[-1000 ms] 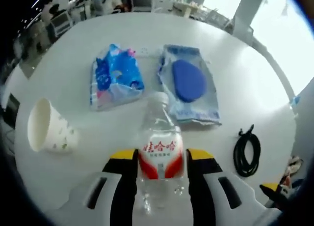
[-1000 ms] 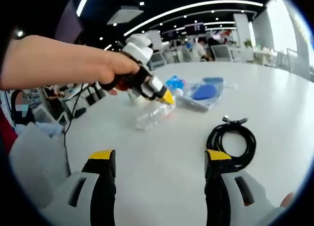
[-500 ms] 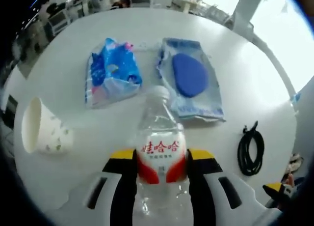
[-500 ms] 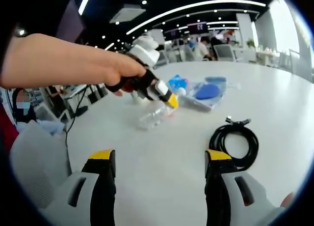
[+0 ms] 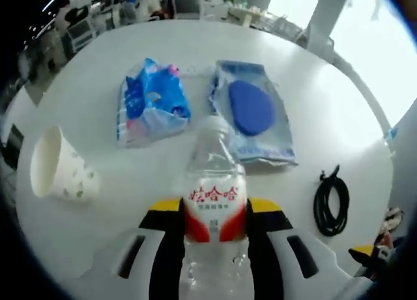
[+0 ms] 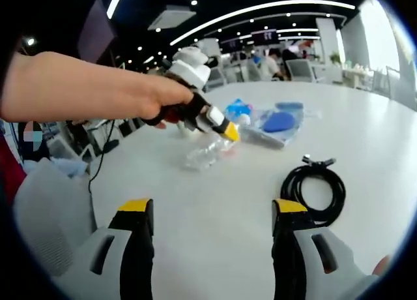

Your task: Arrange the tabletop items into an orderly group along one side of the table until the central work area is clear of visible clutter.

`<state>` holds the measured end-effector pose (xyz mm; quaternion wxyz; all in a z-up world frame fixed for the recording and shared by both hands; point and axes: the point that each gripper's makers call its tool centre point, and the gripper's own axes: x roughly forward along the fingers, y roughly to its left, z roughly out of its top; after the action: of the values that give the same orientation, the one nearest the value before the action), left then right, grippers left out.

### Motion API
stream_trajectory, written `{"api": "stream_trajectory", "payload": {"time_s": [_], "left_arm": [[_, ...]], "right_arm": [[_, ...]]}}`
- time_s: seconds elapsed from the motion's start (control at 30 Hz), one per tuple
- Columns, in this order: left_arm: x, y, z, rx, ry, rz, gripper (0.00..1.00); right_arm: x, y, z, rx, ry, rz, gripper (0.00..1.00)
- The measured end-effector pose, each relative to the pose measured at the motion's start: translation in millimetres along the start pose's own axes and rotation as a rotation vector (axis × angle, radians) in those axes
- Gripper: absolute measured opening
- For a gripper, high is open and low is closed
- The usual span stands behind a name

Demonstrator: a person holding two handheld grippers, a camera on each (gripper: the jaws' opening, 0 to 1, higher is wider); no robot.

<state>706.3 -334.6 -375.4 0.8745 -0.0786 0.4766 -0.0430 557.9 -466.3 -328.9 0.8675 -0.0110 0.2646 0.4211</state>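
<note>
Left gripper view has the left gripper clamped on the bottle, with the cup lying off to the left of the fingers, two packets side by side just ahead, and the cable to their right. Right gripper hangs with fingers apart and empty, the cable just ahead of its right finger. Judging by this, the packets are roughly grouped, but bottle, cup and cable are not yet placed.

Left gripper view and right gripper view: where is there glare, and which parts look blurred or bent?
Left gripper view: window light washes out the white table at the upper right; the bottle is sharp; the table edge curves. Right gripper view: ceiling light strips bend into arcs, the person's hand looks soft, the black cable is clear.
</note>
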Motion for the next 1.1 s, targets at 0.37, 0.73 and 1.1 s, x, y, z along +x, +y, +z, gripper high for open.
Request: {"api": "stream_trajectory", "payload": {"time_s": [0.37,0.73,1.1], "left_arm": [[-23.4,-2.4,5.9,0.007,-0.109,-0.041,0.33],[-55.3,-10.8,12.8,0.064,-0.252,-0.096,0.33],[-97.2,-24.7,25.8,0.103,-0.413,-0.177,0.33]], "right_arm": [[-0.3,8.5,9.2,-0.028,-0.008,0.007,0.74],[-6.5,14.2,10.6,-0.056,-0.010,0.005,0.74],[-18.8,24.1,25.3,-0.113,-0.067,0.018,0.75]]}}
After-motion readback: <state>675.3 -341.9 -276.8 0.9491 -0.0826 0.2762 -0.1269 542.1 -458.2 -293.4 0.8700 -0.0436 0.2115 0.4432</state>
